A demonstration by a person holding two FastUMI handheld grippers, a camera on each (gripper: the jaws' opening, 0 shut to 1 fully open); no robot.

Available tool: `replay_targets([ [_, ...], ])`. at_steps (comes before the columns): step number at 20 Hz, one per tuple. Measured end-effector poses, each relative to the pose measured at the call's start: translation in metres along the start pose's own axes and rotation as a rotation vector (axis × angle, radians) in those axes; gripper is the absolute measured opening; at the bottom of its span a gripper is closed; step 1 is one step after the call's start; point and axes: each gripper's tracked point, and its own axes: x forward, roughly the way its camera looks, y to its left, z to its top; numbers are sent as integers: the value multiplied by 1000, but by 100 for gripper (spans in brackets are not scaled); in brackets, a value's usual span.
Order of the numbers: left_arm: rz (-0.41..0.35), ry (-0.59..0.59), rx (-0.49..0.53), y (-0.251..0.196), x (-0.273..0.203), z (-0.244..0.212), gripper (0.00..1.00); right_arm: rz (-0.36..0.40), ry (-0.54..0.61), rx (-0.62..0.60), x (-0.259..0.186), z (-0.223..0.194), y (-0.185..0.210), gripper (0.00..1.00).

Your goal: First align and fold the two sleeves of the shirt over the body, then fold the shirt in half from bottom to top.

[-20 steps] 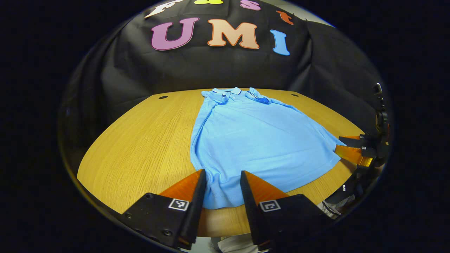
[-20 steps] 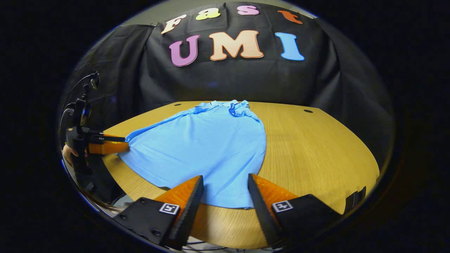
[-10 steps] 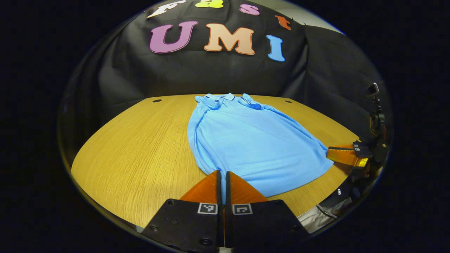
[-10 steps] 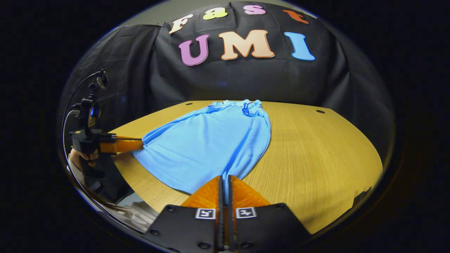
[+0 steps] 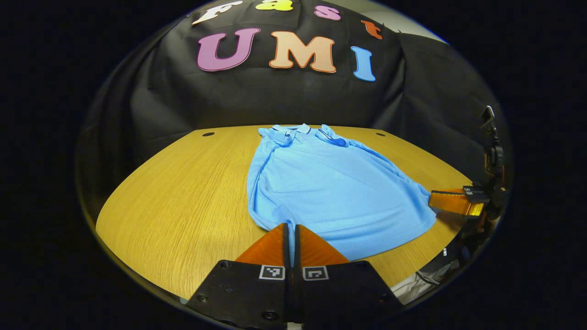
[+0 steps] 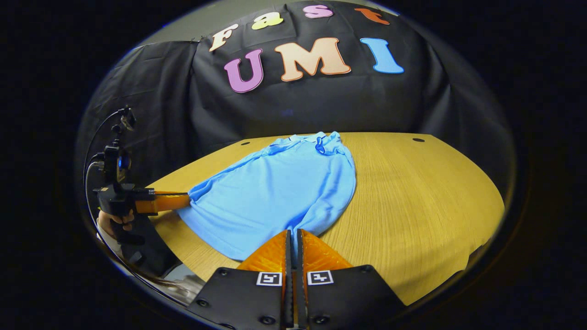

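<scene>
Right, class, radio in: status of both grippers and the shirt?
Left gripper shut on shirt hem corner. Right gripper shut on the other hem corner. Sleeves already folded in. Table ahead open.

Matt knit cloth shirt (image 5: 330, 188) (fine pique texture), wood-grain table (image 5: 183, 192) with a soft sheen

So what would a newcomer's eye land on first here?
The light blue shirt spread on the wooden table, collar toward the black cloth wall. Next, both grippers pinching its near hem: the left gripper at one bottom corner, the right gripper at the other.
</scene>
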Motion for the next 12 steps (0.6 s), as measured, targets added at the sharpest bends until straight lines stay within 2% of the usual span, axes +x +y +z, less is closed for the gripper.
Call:
replay_targets([
  [4,-3,-38,-2,6,8,31,0,-1,-6,12,16,26,-3,6],
  [12,-40,-91,-64,12,48,95,0,-82,-23,2,58,93,-34,6],
])
